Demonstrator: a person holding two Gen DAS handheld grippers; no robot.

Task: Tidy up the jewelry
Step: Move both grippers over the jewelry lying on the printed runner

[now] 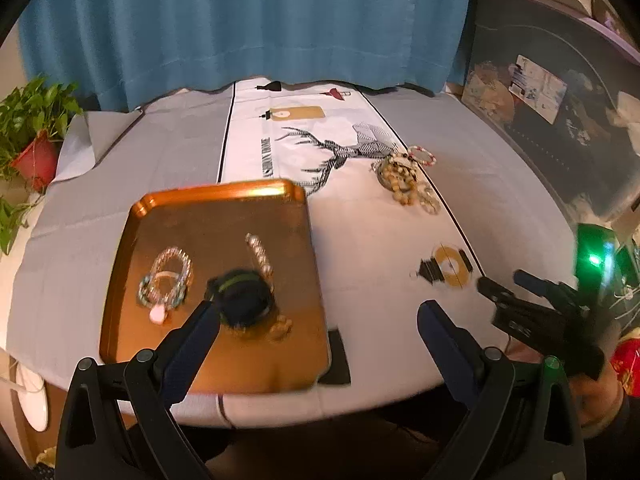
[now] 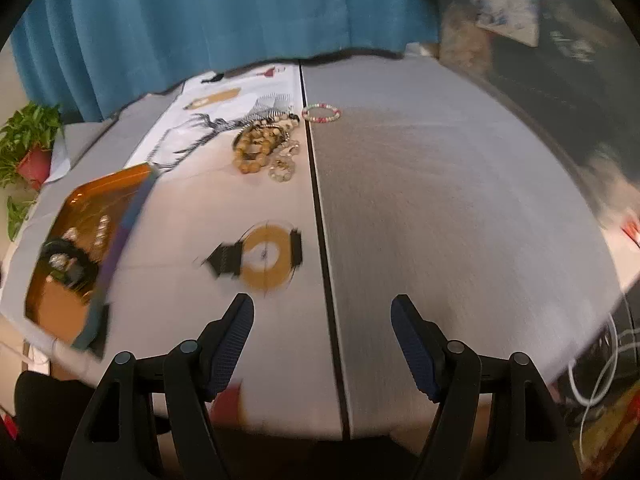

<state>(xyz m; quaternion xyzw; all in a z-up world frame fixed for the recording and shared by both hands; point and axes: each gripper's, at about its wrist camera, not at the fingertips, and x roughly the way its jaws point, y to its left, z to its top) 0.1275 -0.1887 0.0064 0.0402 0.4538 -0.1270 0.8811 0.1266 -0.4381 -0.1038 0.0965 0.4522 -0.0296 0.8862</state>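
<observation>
An orange tray (image 1: 224, 204) lies on the table at the left and holds a beaded bracelet (image 1: 168, 276), a pearl strand (image 1: 260, 254) and a blurred dark bracelet (image 1: 244, 300). My left gripper (image 1: 320, 316) is open, with its left finger over the tray next to the dark bracelet. A pile of bead bracelets (image 1: 404, 178) lies further right; it also shows in the right wrist view (image 2: 264, 144), with a pink-and-white bracelet (image 2: 321, 114) beside it. My right gripper (image 2: 322, 312) is open and empty above the cloth, and also shows in the left wrist view (image 1: 508, 284). The tray (image 2: 120, 184) is at the left there.
A white cloth with a deer print (image 1: 340, 148) covers the middle of the table. A blue curtain (image 1: 260, 20) hangs behind. A potted plant (image 1: 32, 128) stands at the far left. A dark cluttered bin (image 1: 560, 100) stands at the right.
</observation>
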